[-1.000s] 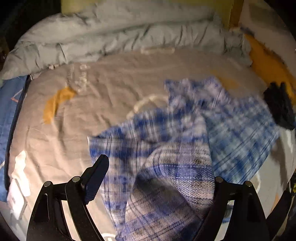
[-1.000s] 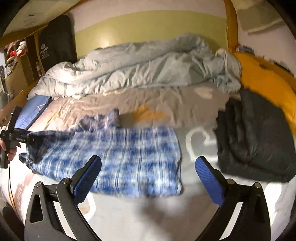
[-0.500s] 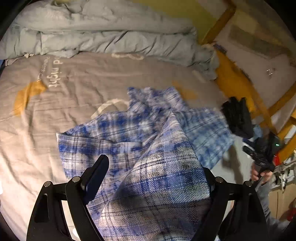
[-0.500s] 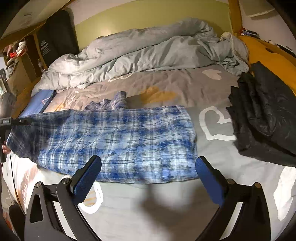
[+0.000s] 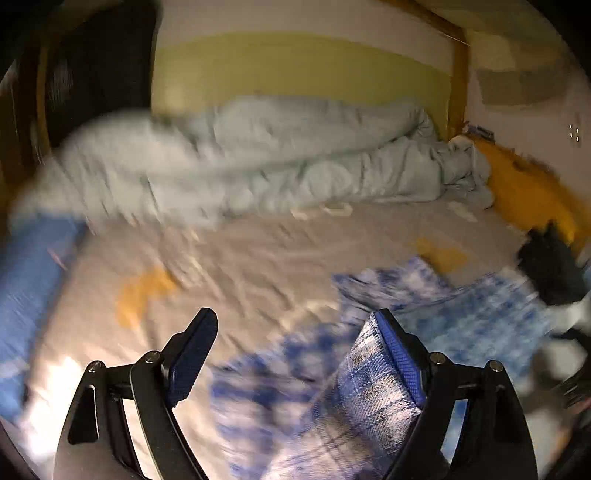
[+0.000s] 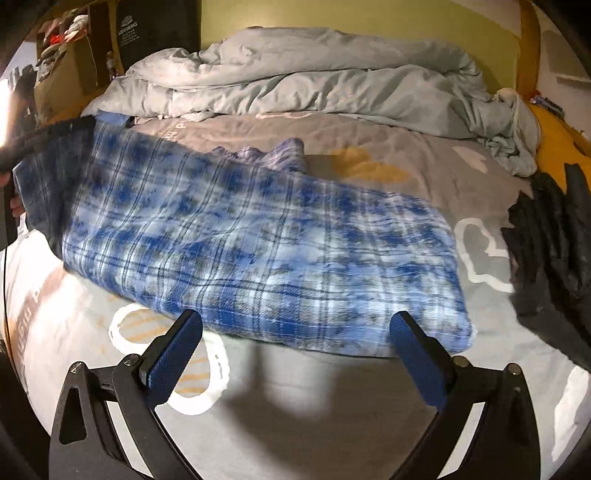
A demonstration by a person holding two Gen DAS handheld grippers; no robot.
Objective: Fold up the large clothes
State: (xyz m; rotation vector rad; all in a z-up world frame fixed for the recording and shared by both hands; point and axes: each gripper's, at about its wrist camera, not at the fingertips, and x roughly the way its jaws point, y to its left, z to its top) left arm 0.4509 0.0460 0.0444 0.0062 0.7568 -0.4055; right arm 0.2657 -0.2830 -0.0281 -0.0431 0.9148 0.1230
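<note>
You are partway through a fold of the blue-and-white plaid flannel garment (image 6: 258,240), which lies stretched across the grey printed sheet of the bed (image 6: 369,424), its near edge just ahead of your right tool (image 6: 295,321) and its far left end raised off the sheet. That right tool stands wide with nothing between its pads, hovering over the near hem. Your left tool (image 5: 293,317) is also spread wide; the plaid cloth drapes along the inside of one finger only, hooked there, not pinched, so I judge that hold to be loose. The next move looks to call for closing the right tool on the near hem or corner, and securing the left end, before carrying one edge over the other. A crumpled pale grey duvet (image 6: 314,85) and a black folded jacket (image 6: 554,229) lie well clear. White lettering on the black case (image 6: 155,29) reads roughly "LEADERG"; the sheet's printed words are too partial to read.
</note>
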